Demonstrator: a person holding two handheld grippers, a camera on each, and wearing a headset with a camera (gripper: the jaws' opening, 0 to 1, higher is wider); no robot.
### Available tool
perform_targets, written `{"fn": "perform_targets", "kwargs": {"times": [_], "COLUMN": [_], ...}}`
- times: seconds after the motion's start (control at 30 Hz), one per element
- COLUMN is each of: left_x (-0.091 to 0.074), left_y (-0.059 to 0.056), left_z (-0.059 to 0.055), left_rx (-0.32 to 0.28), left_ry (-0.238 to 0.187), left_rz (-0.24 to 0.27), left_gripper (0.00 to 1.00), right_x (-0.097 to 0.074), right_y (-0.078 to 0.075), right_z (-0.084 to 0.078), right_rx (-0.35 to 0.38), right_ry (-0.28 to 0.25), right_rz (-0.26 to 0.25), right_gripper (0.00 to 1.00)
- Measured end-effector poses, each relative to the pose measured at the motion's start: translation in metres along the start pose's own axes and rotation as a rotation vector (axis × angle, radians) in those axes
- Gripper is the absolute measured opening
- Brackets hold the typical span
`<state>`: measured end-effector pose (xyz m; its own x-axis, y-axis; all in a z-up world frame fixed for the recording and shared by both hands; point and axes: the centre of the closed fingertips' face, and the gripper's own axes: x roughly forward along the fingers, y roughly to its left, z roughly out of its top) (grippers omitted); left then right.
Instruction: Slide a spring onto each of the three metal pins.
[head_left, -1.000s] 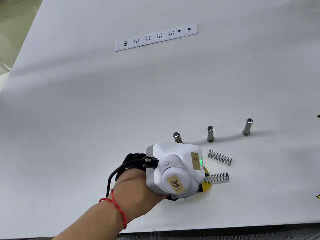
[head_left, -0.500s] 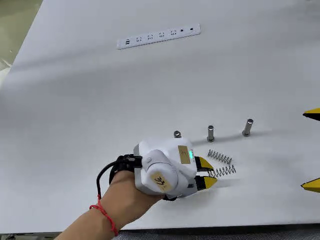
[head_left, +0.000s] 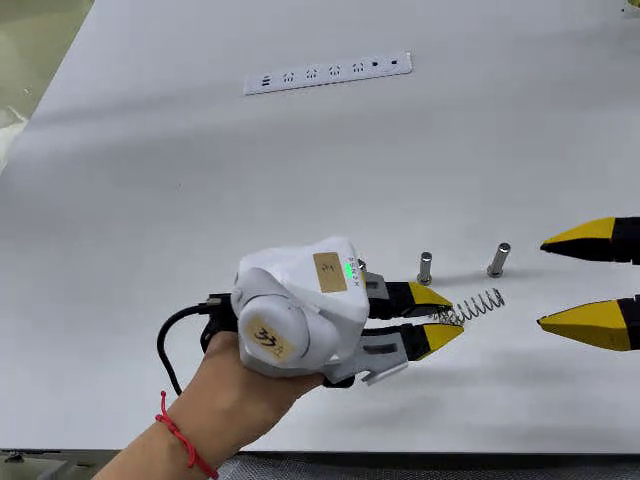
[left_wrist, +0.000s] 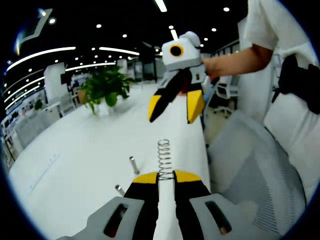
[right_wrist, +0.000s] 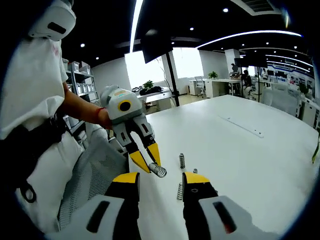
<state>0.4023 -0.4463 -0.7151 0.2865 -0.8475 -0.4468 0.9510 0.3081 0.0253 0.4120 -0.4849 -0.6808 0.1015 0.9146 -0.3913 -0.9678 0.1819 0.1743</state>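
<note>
Spring is pinched by one end in the left claw, apparently clear of the white surface. Its long axis runs out past the yellow tips toward the right of the frame and slightly upward. The free end aims at the gap of the right claw, which stands wide and empty, near the coil but not touching it. One pin and a second pin stand upright just above the spring in the frame. A handover to the right claw looks likeliest.
</note>
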Motion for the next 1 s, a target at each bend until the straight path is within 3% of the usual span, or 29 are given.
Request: {"fn": "perform_targets", "kwargs": {"times": [0.17, 0.33, 0.6, 1.0], "left_x": [-0.005, -0.008, -0.009, -0.007], "left_y": [-0.003, -0.006, -0.007, -0.009], "left_z": [0.016, 0.024, 0.03, 0.034], "left_rx": [0.003, 0.003, 0.0, 0.01], "left_ry": [-0.05, -0.083, -0.111, -0.118], "left_rz": [0.005, 0.006, 0.008, -0.005], "left_gripper": [0.11, 0.11, 0.11, 0.11], "right_x": [0.005, 0.006, 0.006, 0.004], "right_y": [0.006, 0.01, 0.015, 0.017], "right_z": [0.01, 0.015, 0.017, 0.023], "right_rx": [0.008, 0.032, 0.067, 0.085], "right_ry": [-0.003, -0.009, -0.02, -0.038], "right_rz": [0.029, 0.046, 0.071, 0.083], "right_gripper": [0.31, 0.27, 0.2, 0.14]}}
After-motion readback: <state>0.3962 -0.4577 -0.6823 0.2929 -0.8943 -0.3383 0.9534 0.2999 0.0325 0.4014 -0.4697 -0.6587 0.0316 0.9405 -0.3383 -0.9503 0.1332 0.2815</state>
